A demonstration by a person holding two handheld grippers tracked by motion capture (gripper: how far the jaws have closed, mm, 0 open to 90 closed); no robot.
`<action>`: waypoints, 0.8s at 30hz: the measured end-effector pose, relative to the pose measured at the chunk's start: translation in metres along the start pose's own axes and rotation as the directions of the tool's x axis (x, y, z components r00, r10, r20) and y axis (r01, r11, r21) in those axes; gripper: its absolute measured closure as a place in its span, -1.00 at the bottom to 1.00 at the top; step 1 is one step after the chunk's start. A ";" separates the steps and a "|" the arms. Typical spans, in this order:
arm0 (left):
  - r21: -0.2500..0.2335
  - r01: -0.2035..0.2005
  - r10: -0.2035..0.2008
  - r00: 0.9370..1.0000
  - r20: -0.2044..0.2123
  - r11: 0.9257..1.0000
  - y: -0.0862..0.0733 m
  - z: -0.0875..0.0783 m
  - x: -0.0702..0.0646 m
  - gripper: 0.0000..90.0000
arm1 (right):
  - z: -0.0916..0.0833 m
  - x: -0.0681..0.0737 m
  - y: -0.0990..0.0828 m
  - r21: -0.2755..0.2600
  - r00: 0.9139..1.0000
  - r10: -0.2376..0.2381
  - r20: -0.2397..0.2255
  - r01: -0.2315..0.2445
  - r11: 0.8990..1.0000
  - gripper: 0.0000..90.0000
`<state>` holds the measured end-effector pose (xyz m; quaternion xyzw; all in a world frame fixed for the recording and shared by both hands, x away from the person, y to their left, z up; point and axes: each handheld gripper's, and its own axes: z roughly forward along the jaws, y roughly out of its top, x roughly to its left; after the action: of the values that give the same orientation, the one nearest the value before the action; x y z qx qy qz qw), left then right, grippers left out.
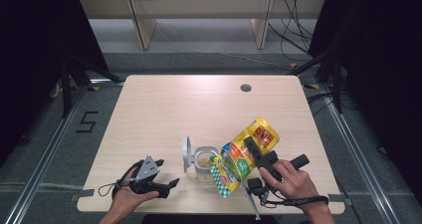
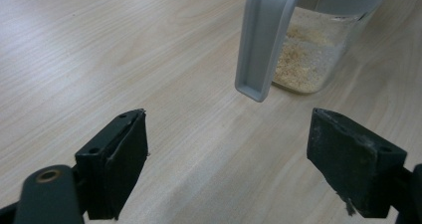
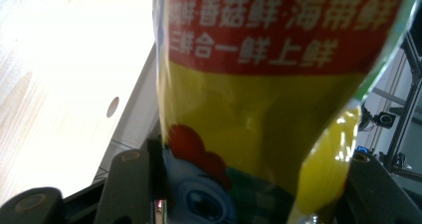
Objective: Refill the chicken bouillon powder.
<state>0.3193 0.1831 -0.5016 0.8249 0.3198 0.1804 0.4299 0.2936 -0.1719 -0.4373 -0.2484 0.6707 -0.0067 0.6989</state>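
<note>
The right gripper (image 1: 255,152) clamps a yellow seasoning pouch (image 1: 245,157), tilted mouth-down just right of the clear container (image 1: 204,163). Best to bring the mouth over the container's opening and tip gently. The left gripper (image 1: 166,173), jaws apart and empty, rests left of the container.

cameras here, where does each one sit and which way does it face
High view: above the person's side, looking forward and down on the table; both hands, left gripper and right gripper show.
Left gripper view: rides the left gripper, looks along its open jaws at the clear container of granules.
Right gripper view: rides the right gripper, looks along jaws clamping the yellow seasoning bag.
Shared: high and left gripper views both show the container.
</note>
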 end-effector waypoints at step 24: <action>0.001 -0.029 0.029 1.000 0.008 1.000 0.000 -0.002 0.002 -0.64 | 0.002 0.001 0.001 -0.009 1.000 -0.015 -0.007 0.015 1.000 0.10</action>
<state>0.3198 0.1850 -0.5003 0.8304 0.3061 0.1829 0.4280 0.2951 -0.1703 -0.4384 -0.2565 0.6713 -0.0099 0.6953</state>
